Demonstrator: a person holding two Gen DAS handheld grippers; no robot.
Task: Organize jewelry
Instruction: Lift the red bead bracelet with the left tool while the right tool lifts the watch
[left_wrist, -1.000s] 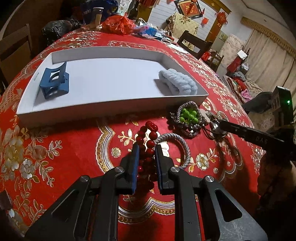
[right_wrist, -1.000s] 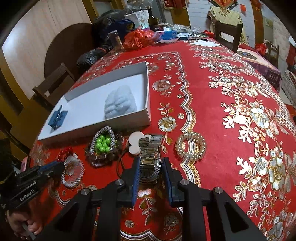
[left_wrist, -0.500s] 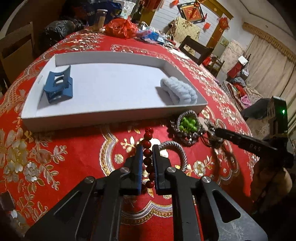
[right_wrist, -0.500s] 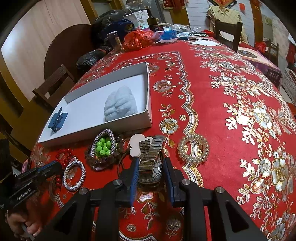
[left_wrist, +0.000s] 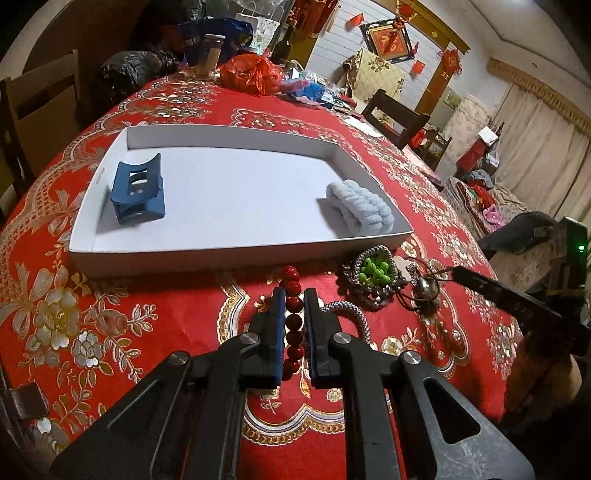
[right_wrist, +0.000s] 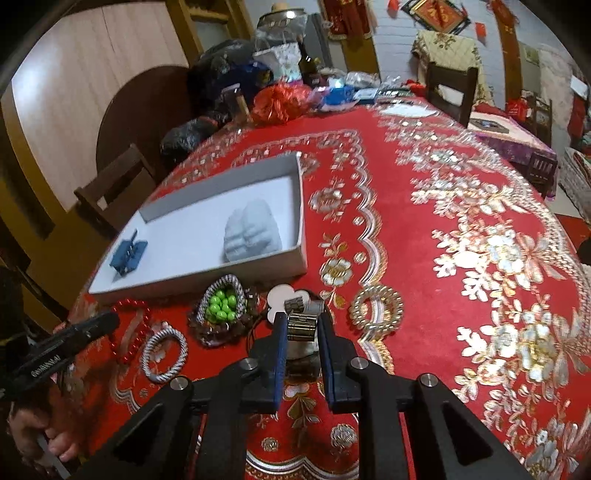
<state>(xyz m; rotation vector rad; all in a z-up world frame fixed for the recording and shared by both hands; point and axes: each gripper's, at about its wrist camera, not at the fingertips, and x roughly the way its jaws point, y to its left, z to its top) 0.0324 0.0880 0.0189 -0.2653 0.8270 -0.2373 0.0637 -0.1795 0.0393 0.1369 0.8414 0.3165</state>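
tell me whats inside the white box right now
Inside the white box: a blue hair claw at one end and a pale blue scrunchie at the other. The floor beneath each is covered.

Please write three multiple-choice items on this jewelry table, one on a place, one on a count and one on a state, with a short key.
1. Where does the blue hair claw lie?
A. Inside the white tray
B. On the tablecloth beside the gold bracelet
C. On a chair

2. How many items lie inside the white tray?
A. None
B. Two
C. Five

3. What is between the left gripper's jaws?
A. Nothing
B. The light blue scrunchie
C. The red bead bracelet

Key:
1 A: the claw sits at the tray's left end.
2 B: only the claw and the light blue scrunchie are in it.
3 C: the jaws are shut on the red beads, which run up between the pads.
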